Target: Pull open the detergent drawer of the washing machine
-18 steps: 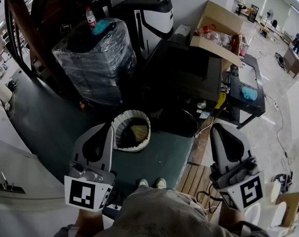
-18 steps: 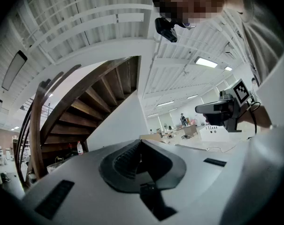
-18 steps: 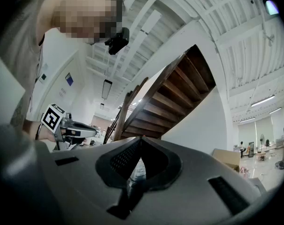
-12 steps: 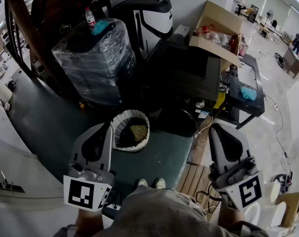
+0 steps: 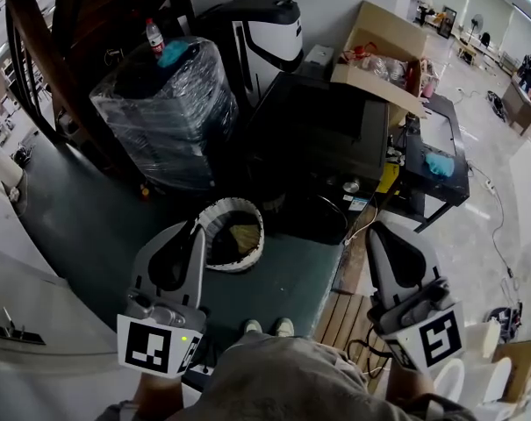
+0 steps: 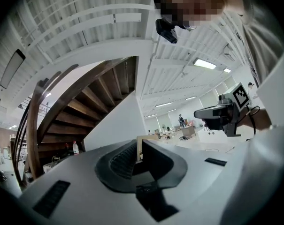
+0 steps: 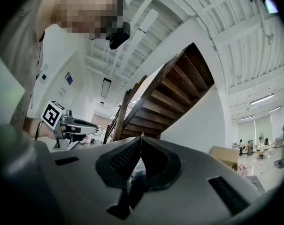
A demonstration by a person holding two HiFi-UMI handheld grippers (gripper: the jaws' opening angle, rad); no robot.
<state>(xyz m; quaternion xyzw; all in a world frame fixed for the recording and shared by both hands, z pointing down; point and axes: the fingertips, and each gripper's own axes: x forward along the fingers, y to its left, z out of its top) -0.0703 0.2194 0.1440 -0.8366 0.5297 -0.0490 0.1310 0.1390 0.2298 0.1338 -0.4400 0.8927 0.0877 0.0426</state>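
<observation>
The left gripper [image 5: 193, 228] and right gripper [image 5: 376, 229] sit low in the frame, each clenched tight on nothing. The black washing machine [image 5: 322, 125] stands at upper centre, well apart from both, and its detergent drawer cannot be made out. A round white basket [image 5: 239, 265] sits just right of the left tip.

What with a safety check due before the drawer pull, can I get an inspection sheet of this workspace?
Surface: green floor, wooden pallet at its right edge.
Job's things: drawer not made out.
Clutter: basket, wrapped stack with a bottle on top, cardboard box.
Grippers: left gripper and right gripper both shut, empty.
Cables: one loose on the pale floor.
Surroundings: staircase, open hall.
</observation>
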